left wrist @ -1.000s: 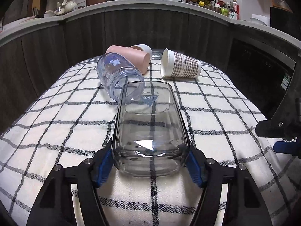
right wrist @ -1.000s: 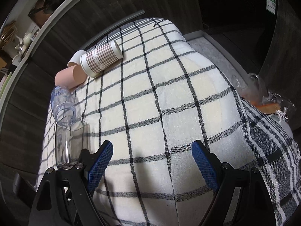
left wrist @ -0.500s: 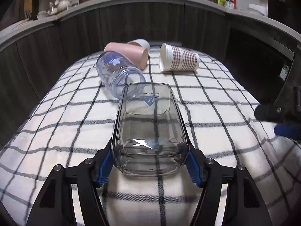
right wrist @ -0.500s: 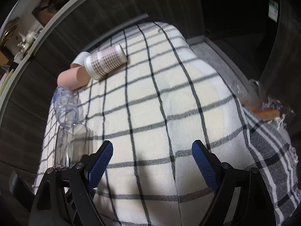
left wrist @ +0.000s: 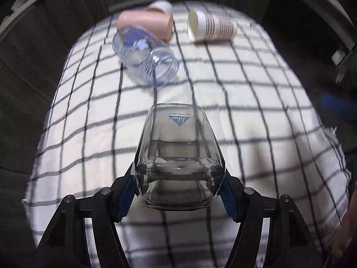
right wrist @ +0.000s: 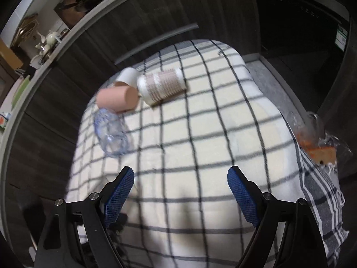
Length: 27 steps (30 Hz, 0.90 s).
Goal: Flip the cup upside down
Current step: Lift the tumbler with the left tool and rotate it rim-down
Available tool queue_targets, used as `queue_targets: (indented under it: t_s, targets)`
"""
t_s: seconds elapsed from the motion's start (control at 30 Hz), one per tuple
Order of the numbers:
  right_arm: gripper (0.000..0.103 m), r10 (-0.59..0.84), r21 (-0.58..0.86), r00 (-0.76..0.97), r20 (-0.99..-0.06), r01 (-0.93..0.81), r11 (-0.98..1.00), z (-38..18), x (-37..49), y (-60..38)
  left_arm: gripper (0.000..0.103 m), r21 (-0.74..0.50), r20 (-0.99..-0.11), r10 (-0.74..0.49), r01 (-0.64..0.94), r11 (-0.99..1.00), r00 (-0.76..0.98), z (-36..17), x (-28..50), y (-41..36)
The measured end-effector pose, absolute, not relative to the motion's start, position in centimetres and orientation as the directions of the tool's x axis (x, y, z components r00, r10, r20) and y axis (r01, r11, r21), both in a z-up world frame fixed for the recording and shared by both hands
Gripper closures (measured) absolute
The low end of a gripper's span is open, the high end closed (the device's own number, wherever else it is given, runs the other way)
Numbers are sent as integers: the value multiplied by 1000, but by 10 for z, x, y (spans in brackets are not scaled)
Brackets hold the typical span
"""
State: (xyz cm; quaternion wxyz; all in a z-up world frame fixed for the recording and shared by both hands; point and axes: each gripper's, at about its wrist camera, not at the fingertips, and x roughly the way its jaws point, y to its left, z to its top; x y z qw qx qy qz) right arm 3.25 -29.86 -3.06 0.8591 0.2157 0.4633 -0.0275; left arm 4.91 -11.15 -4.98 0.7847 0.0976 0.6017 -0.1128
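My left gripper [left wrist: 178, 189] is shut on a clear glass cup [left wrist: 178, 160] near its thick base. The cup is lifted above the checked cloth [left wrist: 256, 116] with its open rim pointing away from me. My right gripper [right wrist: 180, 192] is open and empty, held above the near part of the cloth [right wrist: 212, 122]. The glass cup does not show in the right wrist view.
At the far end lie a clear blue plastic jar [left wrist: 145, 55] [right wrist: 111, 131], a pink cup [left wrist: 147, 24] [right wrist: 118, 98], a white cup [left wrist: 161, 5] [right wrist: 128, 76] behind it, and a brown-patterned paper cup [left wrist: 212, 28] [right wrist: 162, 84]. Crumpled plastic with something orange [right wrist: 316, 147] lies at the right edge.
My left gripper has lifted the glass cup off the cloth and pulled back. Both cameras have risen, so the table looks smaller and farther below.
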Motion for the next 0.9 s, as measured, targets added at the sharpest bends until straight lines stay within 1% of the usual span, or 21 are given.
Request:
queue_targets:
  t_s: [0.17, 0.33, 0.47, 0.7, 0.9]
  targets:
    - [17, 211, 405, 587, -781, 220, 888, -10, 43, -289, 37, 9, -999, -5, 307, 952, 44, -42, 67, -108]
    - [17, 250, 455, 588, -769, 229, 861, -6, 56, -293, 37, -6, -995, 28, 328, 945, -99, -42, 83, -110]
    - [17, 267, 476, 581, -769, 242, 846, -9, 66, -297, 37, -28, -980, 33, 300, 953, -195, -48, 99, -108]
    - [17, 284, 487, 557, -781, 258, 834, -22, 81, -300, 37, -17, -968, 60, 302, 953, -243, -60, 117, -113]
    - [17, 294, 499, 545, -785, 278, 821, -32, 90, -305, 37, -10, -973, 62, 311, 950, -221, -58, 131, -118]
